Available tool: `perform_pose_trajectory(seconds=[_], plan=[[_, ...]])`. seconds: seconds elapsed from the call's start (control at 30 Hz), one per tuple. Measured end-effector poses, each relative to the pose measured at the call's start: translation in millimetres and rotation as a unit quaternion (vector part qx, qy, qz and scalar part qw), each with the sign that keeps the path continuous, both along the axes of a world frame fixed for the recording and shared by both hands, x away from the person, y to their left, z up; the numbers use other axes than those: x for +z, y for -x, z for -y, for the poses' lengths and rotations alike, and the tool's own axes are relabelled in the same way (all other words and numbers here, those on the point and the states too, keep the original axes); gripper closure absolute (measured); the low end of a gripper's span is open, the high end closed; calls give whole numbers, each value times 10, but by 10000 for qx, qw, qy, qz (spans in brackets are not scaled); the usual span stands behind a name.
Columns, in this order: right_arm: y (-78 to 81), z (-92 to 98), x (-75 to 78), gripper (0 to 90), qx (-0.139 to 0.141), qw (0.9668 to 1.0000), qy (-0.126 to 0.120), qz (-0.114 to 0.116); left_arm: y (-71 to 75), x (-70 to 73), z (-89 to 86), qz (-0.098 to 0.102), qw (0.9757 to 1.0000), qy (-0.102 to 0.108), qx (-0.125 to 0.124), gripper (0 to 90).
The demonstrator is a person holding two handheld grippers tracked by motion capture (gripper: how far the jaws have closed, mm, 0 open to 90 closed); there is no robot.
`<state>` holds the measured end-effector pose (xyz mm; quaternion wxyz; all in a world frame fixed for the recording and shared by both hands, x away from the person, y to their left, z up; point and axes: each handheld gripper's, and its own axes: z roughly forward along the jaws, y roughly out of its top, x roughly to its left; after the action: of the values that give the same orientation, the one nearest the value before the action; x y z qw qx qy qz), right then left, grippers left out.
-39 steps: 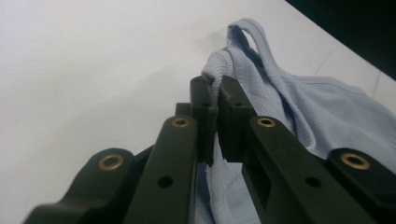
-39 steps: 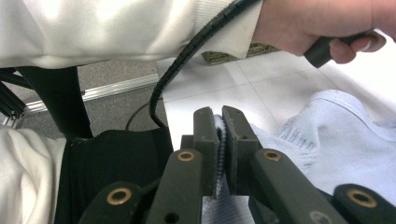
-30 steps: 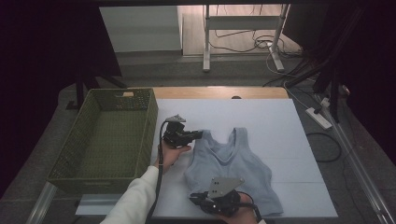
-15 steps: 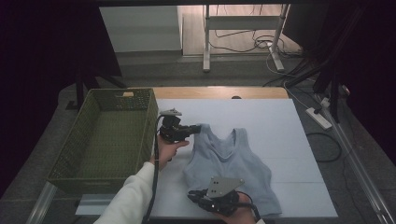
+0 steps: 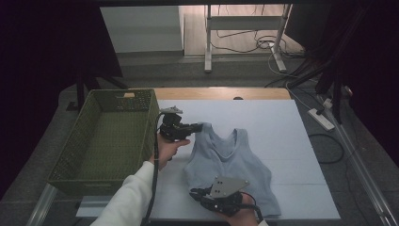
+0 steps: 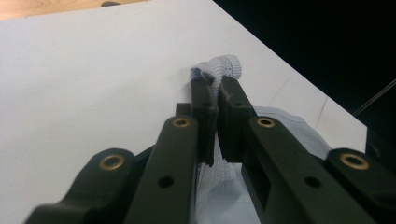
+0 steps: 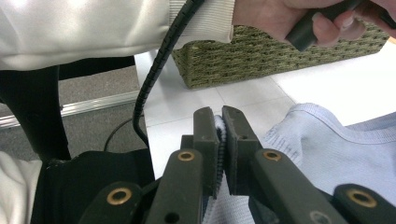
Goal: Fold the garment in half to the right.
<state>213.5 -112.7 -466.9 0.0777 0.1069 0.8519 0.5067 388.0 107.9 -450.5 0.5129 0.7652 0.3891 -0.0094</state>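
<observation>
- The light blue tank top (image 5: 229, 160) lies mostly flat on the white table (image 5: 282, 132), just to the right of the green basket (image 5: 101, 136) and apart from it.
- The left gripper (image 5: 196, 126) is clamped tight on the shoulder strap nearest the basket; the left gripper view shows ribbed fabric (image 6: 219, 70) pinched between its jaws and poking out past the tips, lifted clear of the table.
- The right gripper (image 5: 196, 192) is clamped just as narrowly on the bottom hem at the corner nearest the basket; the right gripper view has a fold of the blue knit (image 7: 221, 135) squeezed between the jaws.
- Done, by the look of it: both holds on the basket-side edge of the tank top are secure, one at the strap and one at the hem.
- Left to do, as I judge it: the far half lies spread on the table away from the basket, so the garment has yet to be folded or lifted across. The basket holds nothing I can see.
</observation>
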Motion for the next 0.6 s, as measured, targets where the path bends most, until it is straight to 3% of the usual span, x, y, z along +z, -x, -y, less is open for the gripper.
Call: perform_pose_trajectory(seconds=[0.6], plan=[[-26,-95,31,844,-71,9998,-60,172,19,173,-138,101,9999,15,89,861]])
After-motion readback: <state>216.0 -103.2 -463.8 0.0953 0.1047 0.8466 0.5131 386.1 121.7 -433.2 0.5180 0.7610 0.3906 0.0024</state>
